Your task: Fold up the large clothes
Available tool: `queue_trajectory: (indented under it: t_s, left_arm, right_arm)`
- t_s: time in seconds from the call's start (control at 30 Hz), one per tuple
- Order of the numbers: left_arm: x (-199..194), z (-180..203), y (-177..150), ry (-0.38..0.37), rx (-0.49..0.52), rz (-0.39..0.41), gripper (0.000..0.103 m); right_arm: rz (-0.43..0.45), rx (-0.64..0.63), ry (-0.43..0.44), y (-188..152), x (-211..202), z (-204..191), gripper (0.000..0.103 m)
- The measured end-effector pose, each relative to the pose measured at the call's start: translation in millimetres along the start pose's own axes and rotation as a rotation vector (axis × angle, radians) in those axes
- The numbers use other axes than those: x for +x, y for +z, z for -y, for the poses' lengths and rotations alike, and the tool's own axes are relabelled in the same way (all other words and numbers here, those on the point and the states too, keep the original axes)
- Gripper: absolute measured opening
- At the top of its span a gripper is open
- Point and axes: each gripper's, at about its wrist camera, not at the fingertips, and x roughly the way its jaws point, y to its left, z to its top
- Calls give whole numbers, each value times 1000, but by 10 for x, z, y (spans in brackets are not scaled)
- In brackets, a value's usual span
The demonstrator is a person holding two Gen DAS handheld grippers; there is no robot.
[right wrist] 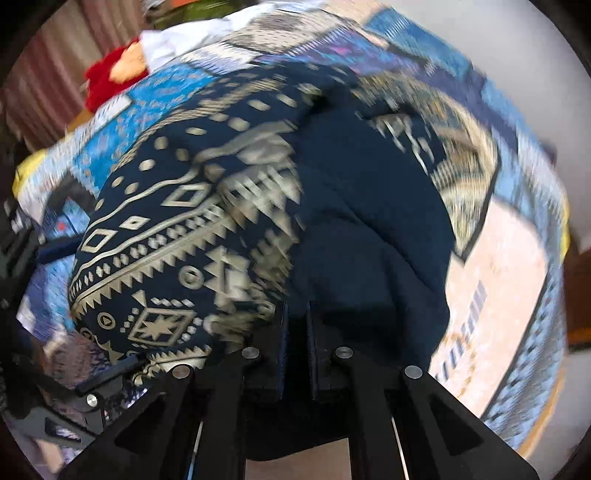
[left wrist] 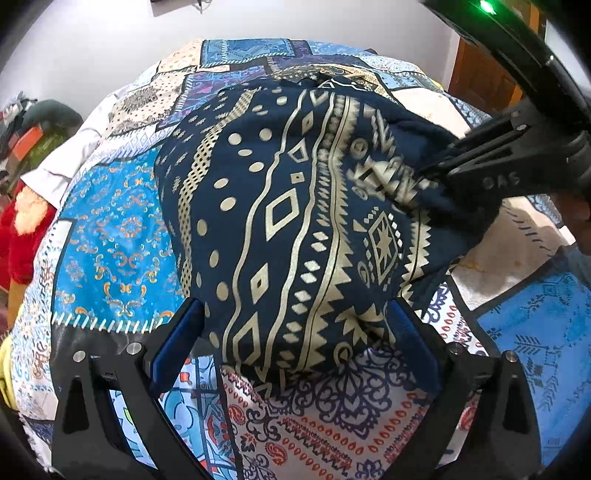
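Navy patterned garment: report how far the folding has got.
Done: the navy patterned garment is already bunched into a compact, doubled-over shape on the patchwork bedspread. In hand: the right tool is shut on its plain navy edge, blurred with motion; the left tool is open, straddling the near edge. Left: it is still rumpled, so flattening and a final fold seem to remain.

Black skeletal gripper (left wrist: 295,339) frames carry silver screws, blue inner pads (left wrist: 181,343) and a green light (left wrist: 487,6).
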Motion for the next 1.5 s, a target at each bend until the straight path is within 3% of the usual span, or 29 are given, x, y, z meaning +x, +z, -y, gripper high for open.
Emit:
queue_trajectory:
  t_s: [0.07, 0.13, 0.2, 0.47, 0.6, 0.7, 0.87, 0.97, 1.07, 1.13, 1.3, 1.4, 1.43, 1.5]
  left_arm:
    - [-69, -90, -24, -45, -29, -9, 99]
    - [-129, -188, -49, -87, -62, -35, 98]
    - [-224, -296, -78, -65, -82, -32, 98]
    - [-610, -858, 71, 104, -152, 75, 98]
    - [-510, -1055, 248, 125, -187, 70, 98]
    - [-408, -1095, 401, 119, -204, 64, 98]
    - [-153, -970, 569, 8, -214, 31, 99]
    - [33, -792, 544, 24, -167, -1, 99]
    - [92, -739, 488, 26, -154, 5, 99]
    - [144, -756, 466, -16, -165, -16, 99]
    - [162, -709, 402, -3, -143, -1, 100]
    - [135, -697, 359, -1, -146, -5, 100]
    - [125, -690, 332, -1, -138, -9, 100]
    - [101, -679, 280, 0, -119, -13, 100]
  right_arm:
    - [5, 34, 35, -52, -30, 107, 4]
    - [15, 23, -3, -130, -85, 128, 5]
    - [33, -9, -65, -206, -139, 124, 5]
    - [24, 25, -139, -315, -262, 363, 5]
    - [34, 157, -51, -236, -424, 593, 5]
    - [128, 215, 30, -76, -752, 608, 5]
    - [229, 154, 137, 291, -1018, 212, 5]
    - [197, 105, 164, 428, -810, -83, 5]
    - [103, 29, 44, 473, -327, -309, 5]
    - [28, -31, -120, 438, 101, -322, 5]
    - [86, -15, -47, 273, 91, -133, 4]
    - [93, -59, -81, 206, 71, -163, 4]
    - [103, -96, -132, 169, 61, -215, 5]
    - [119, -125, -219, 113, 85, -236, 25]
